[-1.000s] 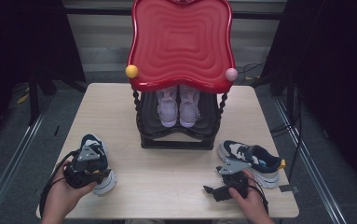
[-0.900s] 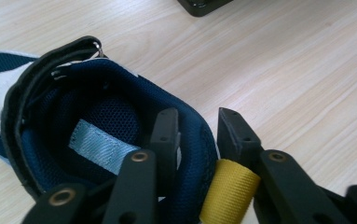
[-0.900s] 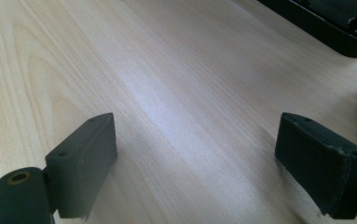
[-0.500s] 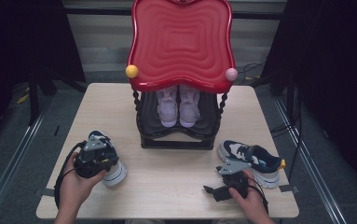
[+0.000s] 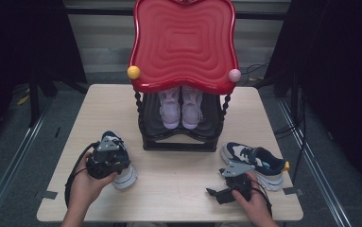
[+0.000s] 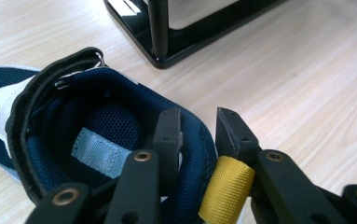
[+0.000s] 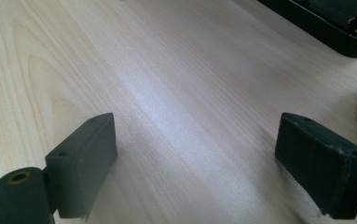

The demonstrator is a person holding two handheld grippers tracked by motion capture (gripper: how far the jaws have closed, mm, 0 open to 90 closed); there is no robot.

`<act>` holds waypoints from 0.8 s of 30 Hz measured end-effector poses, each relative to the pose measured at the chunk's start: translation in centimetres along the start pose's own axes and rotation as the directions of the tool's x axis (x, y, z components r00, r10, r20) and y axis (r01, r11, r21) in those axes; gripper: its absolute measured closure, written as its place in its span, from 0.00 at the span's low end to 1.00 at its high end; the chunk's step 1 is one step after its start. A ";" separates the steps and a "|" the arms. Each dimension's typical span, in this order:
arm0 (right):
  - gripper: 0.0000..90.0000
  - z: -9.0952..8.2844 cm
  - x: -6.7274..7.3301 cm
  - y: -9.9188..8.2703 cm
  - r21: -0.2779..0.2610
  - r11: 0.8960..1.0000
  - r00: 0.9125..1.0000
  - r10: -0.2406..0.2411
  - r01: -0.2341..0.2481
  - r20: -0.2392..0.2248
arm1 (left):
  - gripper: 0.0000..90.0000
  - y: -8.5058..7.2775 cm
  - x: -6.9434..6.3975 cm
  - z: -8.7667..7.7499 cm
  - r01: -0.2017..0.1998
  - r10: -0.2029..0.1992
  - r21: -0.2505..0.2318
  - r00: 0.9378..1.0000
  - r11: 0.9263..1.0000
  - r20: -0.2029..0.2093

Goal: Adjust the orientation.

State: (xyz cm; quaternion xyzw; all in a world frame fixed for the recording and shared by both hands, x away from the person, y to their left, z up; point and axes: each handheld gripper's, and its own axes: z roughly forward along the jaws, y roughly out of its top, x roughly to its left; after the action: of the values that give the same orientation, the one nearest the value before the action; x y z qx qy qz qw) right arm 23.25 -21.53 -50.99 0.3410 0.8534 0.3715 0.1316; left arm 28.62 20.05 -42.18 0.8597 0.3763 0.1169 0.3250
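Sneaker [image 6: 111, 140]: navy mesh, yellow heel tab.

We see a navy mesh shoe [image 6: 111, 135] with a yellow ribbed heel loop [image 6: 226, 189], a glossy red rippled rack top [image 5: 184, 42], pale lilac shoes [image 5: 181, 106], and a light woodgrain counter [image 5: 178, 189].

Soft overhead light brightens the pale wooden table [image 5: 178, 189]; its surroundings fall dark. A glare streak crosses the wood in the right gripper view, where near black jaws blur.
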 end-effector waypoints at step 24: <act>0.13 0.0 0.0 0.0 0.000 1.000 1.000 -0.001 0.001 0.000 | 0.40 2.2 -0.2 -1.4 -0.148 0.140 0.216 0.989 0.965 0.051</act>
State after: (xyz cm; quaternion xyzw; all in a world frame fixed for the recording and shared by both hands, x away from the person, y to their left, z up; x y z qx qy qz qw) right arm 23.26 -21.53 -51.00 0.3406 0.8536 0.3715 0.1318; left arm 29.15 19.46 -39.71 0.9173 0.3176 0.0830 0.2254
